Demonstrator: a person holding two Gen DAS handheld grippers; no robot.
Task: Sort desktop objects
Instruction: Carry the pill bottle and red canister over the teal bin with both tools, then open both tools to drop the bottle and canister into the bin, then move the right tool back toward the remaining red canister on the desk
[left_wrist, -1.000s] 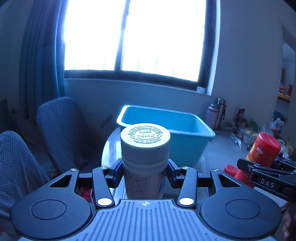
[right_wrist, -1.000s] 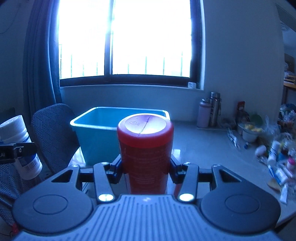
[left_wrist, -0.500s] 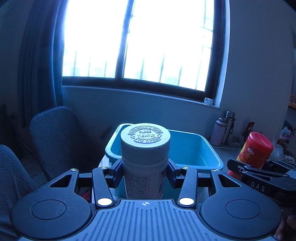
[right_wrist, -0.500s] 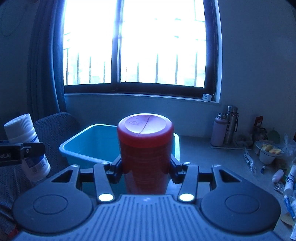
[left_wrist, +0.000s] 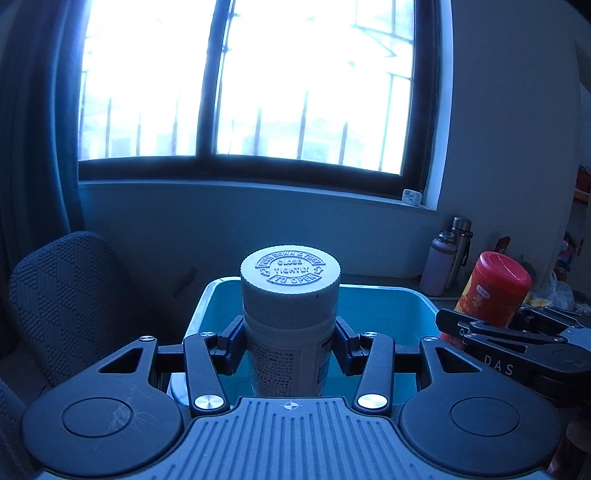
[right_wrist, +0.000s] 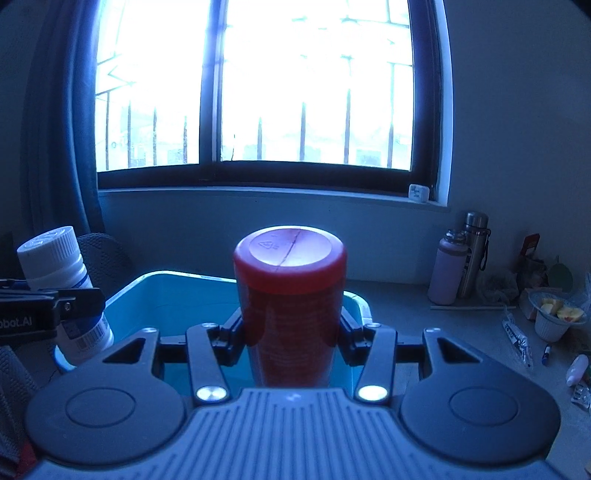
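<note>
My left gripper (left_wrist: 290, 341) is shut on a white pill bottle (left_wrist: 290, 295) with an embossed screw cap, held upright. My right gripper (right_wrist: 290, 332) is shut on a red canister (right_wrist: 290, 288) with a red lid. Both hang just in front of and above the near rim of a blue plastic tub (left_wrist: 384, 299) (right_wrist: 166, 295). In the left wrist view the red canister (left_wrist: 495, 288) and the right gripper (left_wrist: 517, 339) show at the right edge. In the right wrist view the white bottle (right_wrist: 59, 280) and the left gripper (right_wrist: 48, 306) show at the left edge.
Two flasks (right_wrist: 461, 262) stand against the wall at the back right. A small white bowl of food (right_wrist: 556, 317), tubes and wrappers (right_wrist: 517, 336) litter the grey desk to the right. A dark upholstered chair (left_wrist: 62, 295) stands left of the tub, under the window and curtain.
Both grippers have carried their bottles toward the blue tub, which has come closer and now sits under the bottles. The view has swung left; the cluttered right end of the desk has slid away.
</note>
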